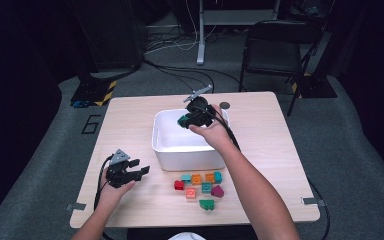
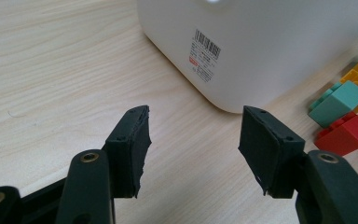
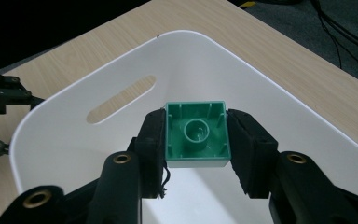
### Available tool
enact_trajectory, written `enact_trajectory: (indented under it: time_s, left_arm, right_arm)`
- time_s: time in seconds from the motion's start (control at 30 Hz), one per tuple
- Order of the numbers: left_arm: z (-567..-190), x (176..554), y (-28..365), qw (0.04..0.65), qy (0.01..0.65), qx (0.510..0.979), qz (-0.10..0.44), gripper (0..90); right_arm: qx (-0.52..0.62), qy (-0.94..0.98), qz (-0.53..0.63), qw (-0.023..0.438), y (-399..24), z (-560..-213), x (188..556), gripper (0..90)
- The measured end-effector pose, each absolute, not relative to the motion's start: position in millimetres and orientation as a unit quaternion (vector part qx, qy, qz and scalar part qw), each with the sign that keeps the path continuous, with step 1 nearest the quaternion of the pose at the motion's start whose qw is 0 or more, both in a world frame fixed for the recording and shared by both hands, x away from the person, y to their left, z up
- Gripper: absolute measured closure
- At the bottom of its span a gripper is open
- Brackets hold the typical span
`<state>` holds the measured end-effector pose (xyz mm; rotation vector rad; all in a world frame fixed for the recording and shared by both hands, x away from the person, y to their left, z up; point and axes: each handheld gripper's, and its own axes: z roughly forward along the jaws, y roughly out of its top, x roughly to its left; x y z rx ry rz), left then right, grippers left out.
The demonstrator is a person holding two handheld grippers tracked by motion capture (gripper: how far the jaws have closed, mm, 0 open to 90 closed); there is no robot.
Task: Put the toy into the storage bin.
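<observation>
Jaws of the right gripper (image 3: 196, 140) pinch a green block (image 3: 196, 134); left gripper (image 2: 193, 140) gapes, touching nothing.

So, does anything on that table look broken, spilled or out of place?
One small thing: the rubber pad on the left gripper looks ragged and torn along one jaw's edge. Otherwise nothing stands out. The white bin sits upright, the loose blocks lie grouped before it, and the right gripper squarely holds a green block.

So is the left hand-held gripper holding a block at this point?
No: the left hand-held gripper has its jaws apart over bare table, with the blocks lying off to one side.
</observation>
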<state>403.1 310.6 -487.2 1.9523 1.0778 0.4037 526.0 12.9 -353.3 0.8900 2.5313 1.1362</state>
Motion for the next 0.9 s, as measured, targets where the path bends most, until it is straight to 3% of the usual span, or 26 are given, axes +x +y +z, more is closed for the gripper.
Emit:
enact_trajectory:
  time_s: [0.43,0.9]
  left_arm:
    - [-489.0,404.0,310.6,0.423,0.432,0.780,0.162,42.7]
    - [-489.2,404.2,312.5,0.421,0.434,0.780,0.161,42.5]
  right_arm:
    - [0.329,0.873,0.343,0.113,14.9,-384.1,546.3,57.8]
    - [0.349,0.859,0.349,0.133,9.5,-367.0,532.4,51.5]
